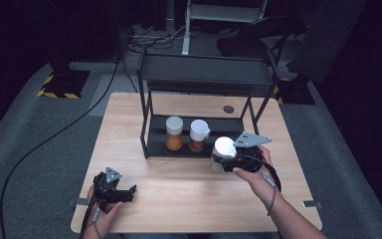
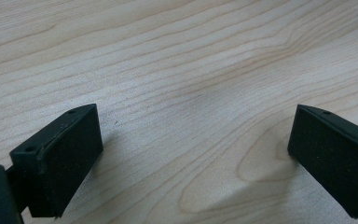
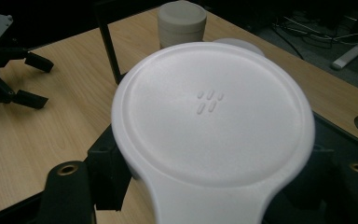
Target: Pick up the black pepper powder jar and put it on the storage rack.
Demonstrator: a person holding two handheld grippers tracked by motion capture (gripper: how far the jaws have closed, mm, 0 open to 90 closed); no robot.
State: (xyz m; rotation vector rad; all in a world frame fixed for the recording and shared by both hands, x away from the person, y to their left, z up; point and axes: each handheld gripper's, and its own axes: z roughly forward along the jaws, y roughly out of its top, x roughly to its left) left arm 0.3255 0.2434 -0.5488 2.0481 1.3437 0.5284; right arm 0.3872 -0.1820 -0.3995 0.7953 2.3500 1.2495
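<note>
right gripper (image 1: pixel 223 160): we see its jaws clamped on a white-lidded jar (image 1: pixel 223 151), just in front of the black rack (image 1: pixel 205 74).
left gripper (image 1: pixel 127 192): jaws apart over bare wooden table (image 1: pixel 189 184), holding nothing.
rack's lower shelf: two more jars (image 1: pixel 174 133), side by side.

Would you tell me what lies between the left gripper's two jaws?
Nothing: in the left gripper view, bare wooden table shows between the open left gripper jaws.
</note>
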